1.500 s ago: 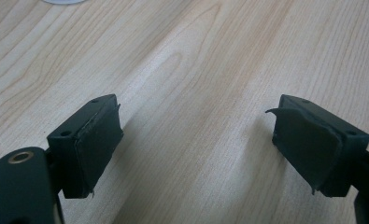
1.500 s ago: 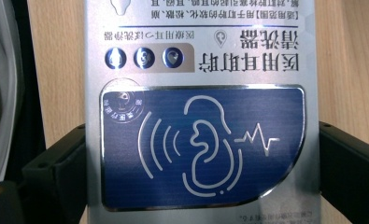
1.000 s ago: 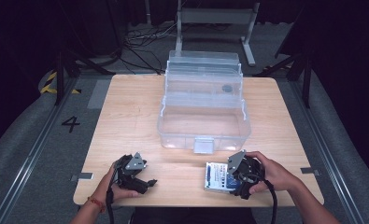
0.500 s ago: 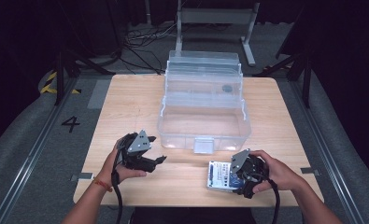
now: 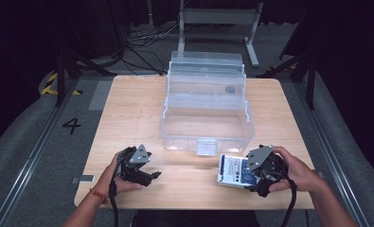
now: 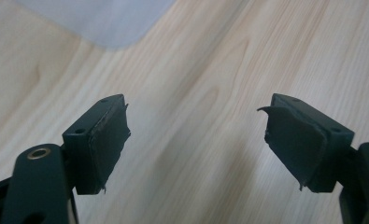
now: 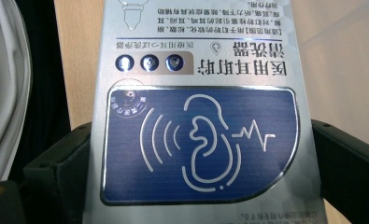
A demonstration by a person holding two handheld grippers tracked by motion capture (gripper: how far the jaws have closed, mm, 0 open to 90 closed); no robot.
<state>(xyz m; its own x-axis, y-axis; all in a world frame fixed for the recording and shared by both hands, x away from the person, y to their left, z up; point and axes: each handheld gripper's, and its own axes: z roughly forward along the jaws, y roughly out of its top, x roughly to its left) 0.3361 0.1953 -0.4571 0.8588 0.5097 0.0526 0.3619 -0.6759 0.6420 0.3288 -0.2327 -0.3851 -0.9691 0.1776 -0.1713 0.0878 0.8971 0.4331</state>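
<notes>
A flat white and blue printed box (image 5: 229,169) with an ear symbol on its face (image 7: 196,140) is held over the front right of the wooden table (image 5: 137,113). My right gripper (image 5: 244,172) is shut on it, one black jaw pressing each long side, as the right gripper view (image 7: 198,154) shows. My left gripper (image 5: 154,176) is at the front left, low over the bare wood. Its jaws stand wide apart with nothing between them (image 6: 196,140). A clear plastic case (image 5: 175,137) with its lid open stands at the table's centre.
A small dark round object (image 5: 230,89) lies in the case's upper tray. The case's front latch (image 5: 206,147) faces the person. A corner of the clear case (image 6: 102,23) shows ahead of the left gripper. A metal frame (image 5: 218,19) stands on the floor behind the table.
The right gripper has moved to the right and slightly up with the box in it. The left gripper rose toward the case, then came back down toward the front edge.
</notes>
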